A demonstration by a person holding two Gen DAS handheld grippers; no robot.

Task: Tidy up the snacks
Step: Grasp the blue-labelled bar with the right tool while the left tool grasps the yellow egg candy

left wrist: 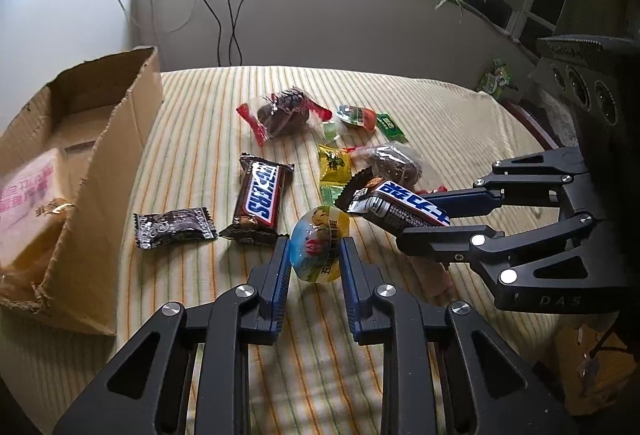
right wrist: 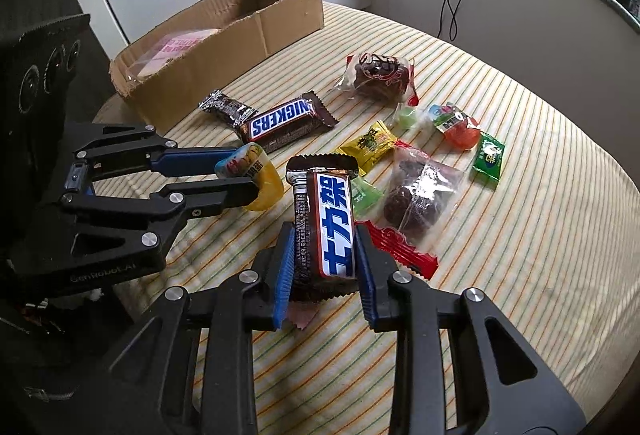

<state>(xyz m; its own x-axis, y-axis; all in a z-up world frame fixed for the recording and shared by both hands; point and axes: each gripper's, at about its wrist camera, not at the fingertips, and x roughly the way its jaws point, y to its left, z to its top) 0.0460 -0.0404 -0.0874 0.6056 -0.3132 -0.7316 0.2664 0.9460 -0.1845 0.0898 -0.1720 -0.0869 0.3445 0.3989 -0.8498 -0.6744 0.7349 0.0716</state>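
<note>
Above striped cloth (right wrist: 520,235): left gripper (left wrist: 314,255) pinching jelly cup (left wrist: 318,249), right gripper (right wrist: 324,255) pinching Snickers bar (right wrist: 328,219).

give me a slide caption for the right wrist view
Right gripper holds a Snickers bar; left gripper holds a round candy.

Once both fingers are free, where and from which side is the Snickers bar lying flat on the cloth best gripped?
Grip the Snickers bar across its narrow width at mid-length, coming from above. It lies flat on the striped cloth, its long sides apparently free, while the crimped ends are thin; the dark candy wrapper lies near one end.
</note>
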